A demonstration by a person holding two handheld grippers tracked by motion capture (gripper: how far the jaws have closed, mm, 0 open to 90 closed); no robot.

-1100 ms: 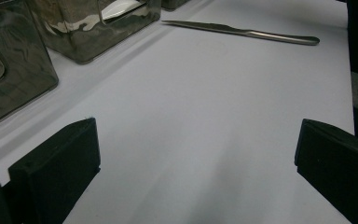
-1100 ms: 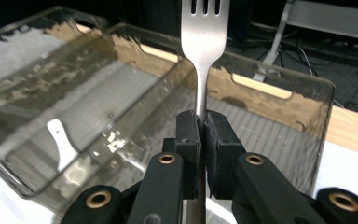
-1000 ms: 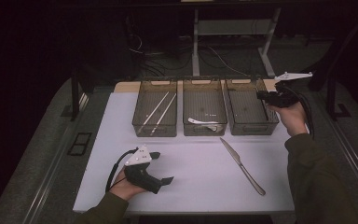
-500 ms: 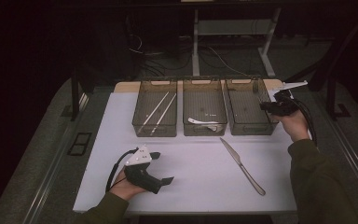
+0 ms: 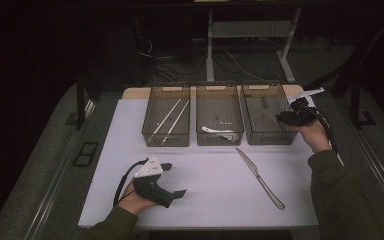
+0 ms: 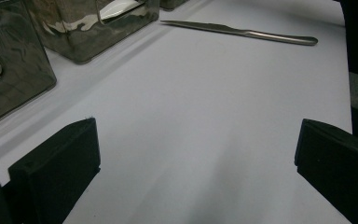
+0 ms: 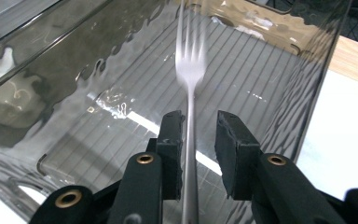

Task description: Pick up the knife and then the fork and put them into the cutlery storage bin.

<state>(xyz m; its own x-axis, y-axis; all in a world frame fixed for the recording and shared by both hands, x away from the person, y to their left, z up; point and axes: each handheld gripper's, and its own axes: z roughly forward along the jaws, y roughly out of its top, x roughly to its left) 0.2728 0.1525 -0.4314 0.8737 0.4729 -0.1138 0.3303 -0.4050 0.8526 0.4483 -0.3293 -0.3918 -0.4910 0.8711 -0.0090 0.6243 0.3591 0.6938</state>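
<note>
Right gripper [image 7: 199, 130] jaws just opening, fork [image 7: 189, 70] loose between them over right bin [image 5: 265, 117]; left gripper [image 6: 196, 154] jaws wide, empty

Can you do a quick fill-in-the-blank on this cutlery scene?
1. The fork between the right gripper pads hangs over the ____ bin.
2. The knife lies on the ____.
3. The left bin holds two ____.
4. The left gripper jaws stand ____.

Missing words: right; table; chopsticks; open

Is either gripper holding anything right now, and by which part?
Nothing is gripped. The right gripper has just opened; the fork handle lies between its jaws over the right bin. The left gripper is open.
</note>
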